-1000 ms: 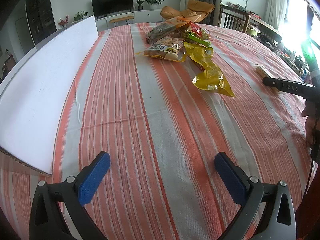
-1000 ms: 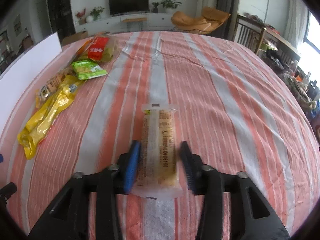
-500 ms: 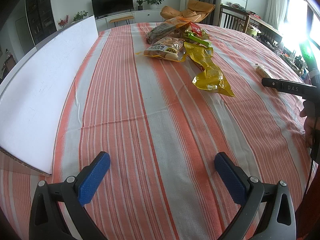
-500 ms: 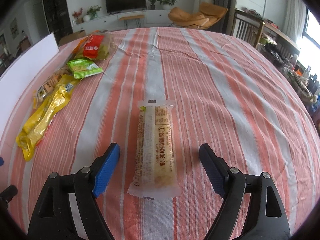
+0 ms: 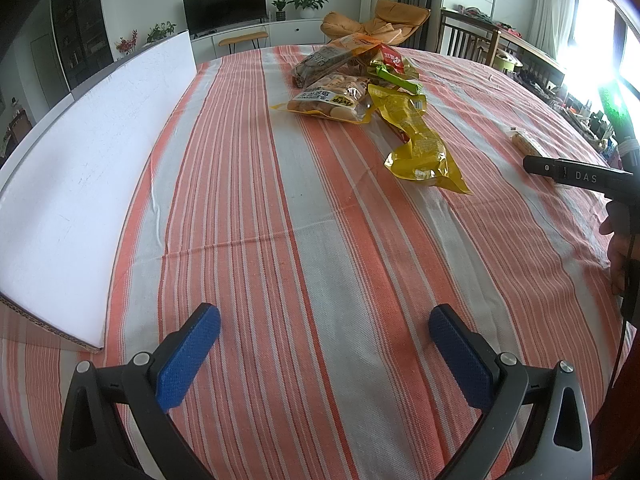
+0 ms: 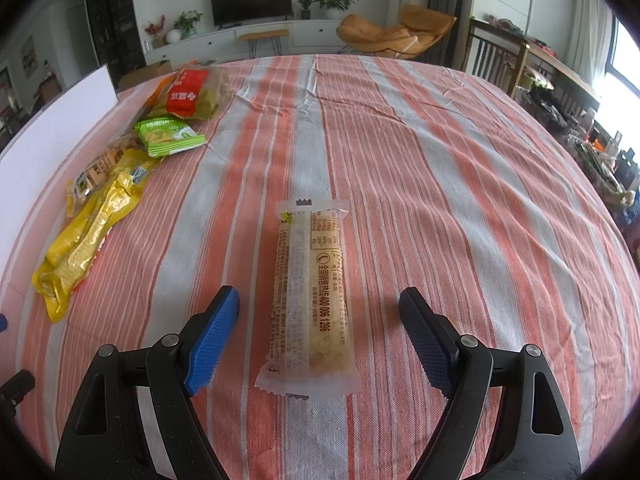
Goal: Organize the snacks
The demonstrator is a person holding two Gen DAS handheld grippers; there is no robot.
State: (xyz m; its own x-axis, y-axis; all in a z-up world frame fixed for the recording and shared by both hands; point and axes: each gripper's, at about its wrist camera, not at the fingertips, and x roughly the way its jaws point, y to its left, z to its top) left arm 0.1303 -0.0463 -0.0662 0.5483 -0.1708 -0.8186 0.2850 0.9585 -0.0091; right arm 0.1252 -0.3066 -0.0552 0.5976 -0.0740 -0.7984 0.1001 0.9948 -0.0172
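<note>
A long snack bar in a clear wrapper (image 6: pixel 310 296) lies flat on the striped tablecloth (image 6: pixel 440 184), pointing away from me. My right gripper (image 6: pixel 319 304) is open, with one blue pad on each side of the bar's near half and neither touching it. The same bar (image 5: pixel 528 144) shows small at the far right of the left wrist view. My left gripper (image 5: pixel 325 318) is open over bare cloth and holds nothing. A heap of snack bags lies further back: a yellow pouch (image 5: pixel 416 140), a biscuit bag (image 5: pixel 332 98) and a green packet (image 6: pixel 168 138).
A white foam board (image 5: pixel 80 168) stands along the table's left edge. A red-labelled bag (image 6: pixel 188 96) tops the far end of the heap. A hand (image 5: pixel 620 240) holds the right tool at the right edge. Chairs and a TV cabinet stand beyond the table.
The right gripper's jaws spread wide away from the sides of the snack bar, which stays lying on the cloth. The left gripper has not moved.
</note>
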